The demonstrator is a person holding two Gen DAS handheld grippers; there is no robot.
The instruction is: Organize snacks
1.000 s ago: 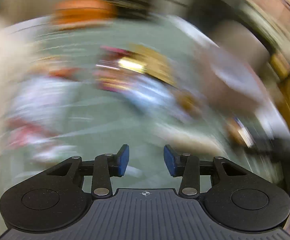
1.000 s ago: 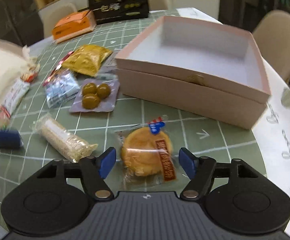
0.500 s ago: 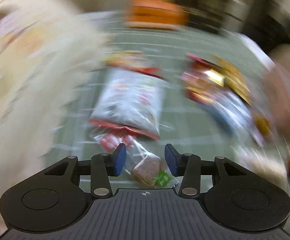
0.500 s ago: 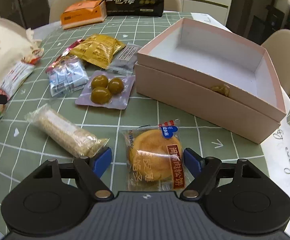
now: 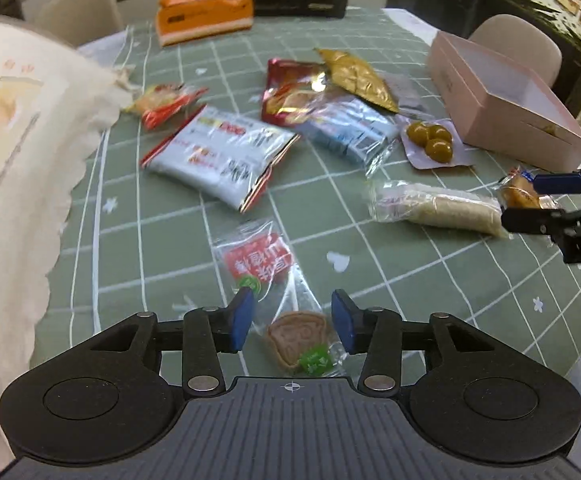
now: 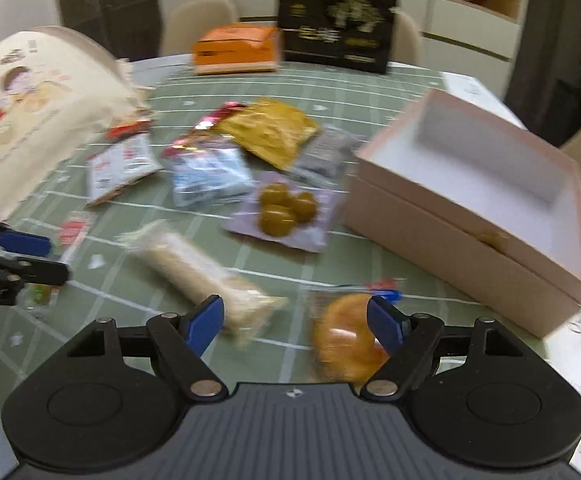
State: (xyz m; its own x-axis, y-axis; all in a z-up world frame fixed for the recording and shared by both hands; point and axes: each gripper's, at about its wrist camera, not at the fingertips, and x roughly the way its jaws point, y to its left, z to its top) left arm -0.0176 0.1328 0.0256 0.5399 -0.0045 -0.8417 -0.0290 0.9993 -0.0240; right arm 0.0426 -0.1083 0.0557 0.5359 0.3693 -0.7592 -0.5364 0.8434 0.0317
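Snack packets lie scattered on a green checked tablecloth (image 5: pixel 410 264). My left gripper (image 5: pixel 292 312) hangs open over a clear packet holding a brown cookie (image 5: pixel 296 340), whose red label (image 5: pixel 258 264) lies just ahead. The cookie sits between the blue pads, untouched. My right gripper (image 6: pixel 294 316) is open wide. A round orange cake in a wrapper (image 6: pixel 346 340) lies by its right finger, and a pale rice bar (image 6: pixel 198 272) reaches toward its left finger. An open, empty pink box (image 6: pixel 470 216) stands to the right. Each gripper shows in the other's view: the right (image 5: pixel 538 200), the left (image 6: pixel 30 256).
In the middle lie a pack of green olives (image 6: pixel 286 208), a blue packet (image 6: pixel 206 172), a gold pouch (image 6: pixel 274 132) and a white and red packet (image 5: pixel 218 156). A cream cloth bag (image 5: pixel 14 160) fills the left. An orange box (image 5: pixel 206 10) and a black box (image 6: pixel 336 26) stand at the back.
The left view swung left across the table and settled low over the brown cookie packet. My right gripper's jaws widened and it shifted left, so the orange cake now sits by its right finger.
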